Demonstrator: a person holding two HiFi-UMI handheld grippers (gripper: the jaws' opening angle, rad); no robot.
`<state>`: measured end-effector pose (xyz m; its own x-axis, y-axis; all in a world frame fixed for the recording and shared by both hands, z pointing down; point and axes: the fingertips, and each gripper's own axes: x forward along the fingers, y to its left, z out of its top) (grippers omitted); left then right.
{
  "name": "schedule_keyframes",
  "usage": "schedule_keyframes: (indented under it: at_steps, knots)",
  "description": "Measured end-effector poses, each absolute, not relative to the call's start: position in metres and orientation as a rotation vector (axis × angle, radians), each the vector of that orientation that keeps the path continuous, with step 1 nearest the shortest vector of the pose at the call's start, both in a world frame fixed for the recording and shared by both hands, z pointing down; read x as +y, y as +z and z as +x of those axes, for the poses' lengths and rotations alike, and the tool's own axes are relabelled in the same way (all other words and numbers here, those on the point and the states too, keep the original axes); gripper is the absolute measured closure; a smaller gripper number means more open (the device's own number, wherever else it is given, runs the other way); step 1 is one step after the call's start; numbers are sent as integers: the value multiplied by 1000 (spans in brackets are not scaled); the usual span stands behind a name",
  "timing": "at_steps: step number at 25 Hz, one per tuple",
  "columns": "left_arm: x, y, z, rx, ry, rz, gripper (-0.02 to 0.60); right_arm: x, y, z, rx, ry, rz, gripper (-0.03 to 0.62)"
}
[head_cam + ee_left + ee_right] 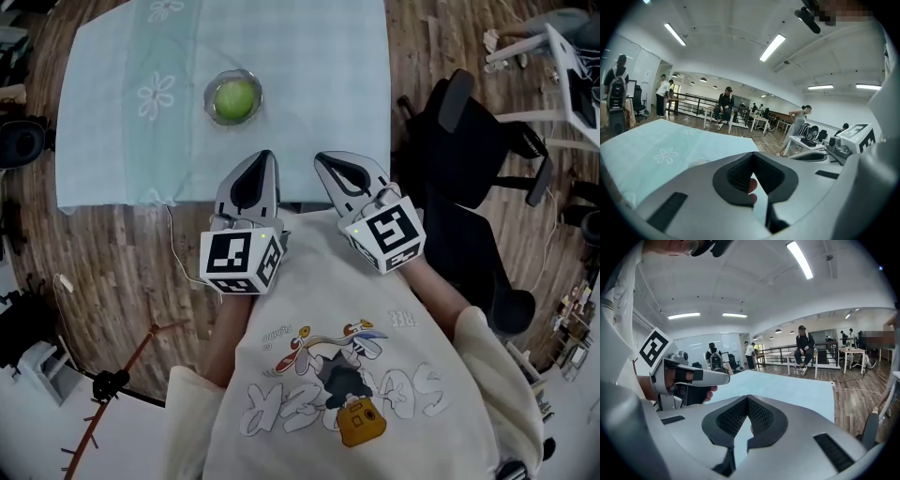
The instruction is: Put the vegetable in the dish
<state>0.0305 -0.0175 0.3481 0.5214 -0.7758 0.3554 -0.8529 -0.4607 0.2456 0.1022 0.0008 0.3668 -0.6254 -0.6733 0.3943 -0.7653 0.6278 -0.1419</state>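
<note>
Pale floral cloth covers the desk (319, 112), which is set on wooden flooring. The green vegetable (234, 97) is seen lying inside the glass dish (209, 97) near the cloth's middle, so the task is judged done. The left hand-held gripper (265, 157) and right hand-held gripper (322, 159) are held closed and empty at the desk's near edge, well apart from the dish, presumably at rest.

Your table (309, 112) is cut off at 12 o'clock in the head view. Its near edge is hidden behind your left tool (263, 157) and right tool (323, 161), which also cover your hands. The green vegetable (234, 97) in the dish (209, 94) is too small to identify.
</note>
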Motion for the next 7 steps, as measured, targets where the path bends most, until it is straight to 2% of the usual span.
schedule_keyframes:
  at_steps: [7]
  knots:
    - [-17,346,34,-1350,290,2408,575,-3,371,109,-2539,470,1197,576]
